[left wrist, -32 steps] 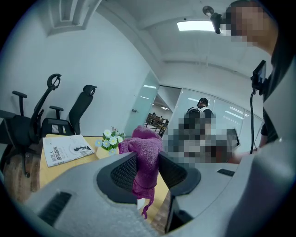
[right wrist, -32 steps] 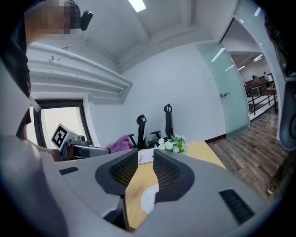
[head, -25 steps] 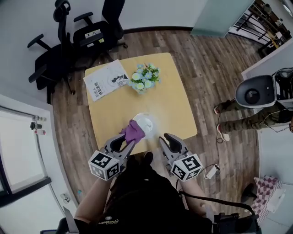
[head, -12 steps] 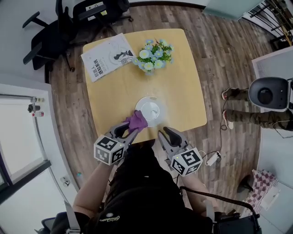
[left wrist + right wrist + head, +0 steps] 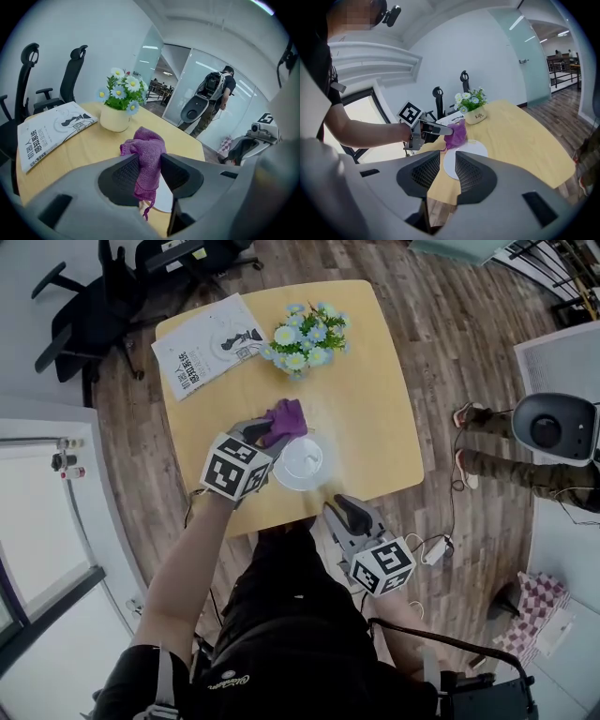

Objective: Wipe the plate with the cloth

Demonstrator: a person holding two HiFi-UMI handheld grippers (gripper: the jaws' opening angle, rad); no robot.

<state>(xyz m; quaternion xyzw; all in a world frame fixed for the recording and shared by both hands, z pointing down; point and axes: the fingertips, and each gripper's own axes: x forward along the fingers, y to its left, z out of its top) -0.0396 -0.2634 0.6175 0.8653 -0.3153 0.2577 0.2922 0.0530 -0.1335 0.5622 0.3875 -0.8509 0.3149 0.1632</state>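
Note:
A white plate (image 5: 302,465) lies on the yellow table (image 5: 375,399), near its front edge. My left gripper (image 5: 273,433) is shut on a purple cloth (image 5: 286,417), held at the plate's far left rim. In the left gripper view the cloth (image 5: 146,152) hangs between the jaws, with a bit of plate (image 5: 162,199) showing below. My right gripper (image 5: 345,515) hovers off the table's front edge, open by a narrow gap and holding nothing. Seen from the right gripper view (image 5: 447,161), the plate (image 5: 476,149), the cloth (image 5: 458,133) and the left gripper (image 5: 448,132) are ahead.
A pot of blue and white flowers (image 5: 302,345) and an open magazine (image 5: 202,351) sit at the table's far side. Black office chairs (image 5: 89,315) stand beyond it. A person (image 5: 497,467) and a white machine (image 5: 553,427) are to the right on the wood floor.
My left gripper has carried the cloth forward from the plate's near edge to its far left rim. The right gripper has stayed near the table's front edge.

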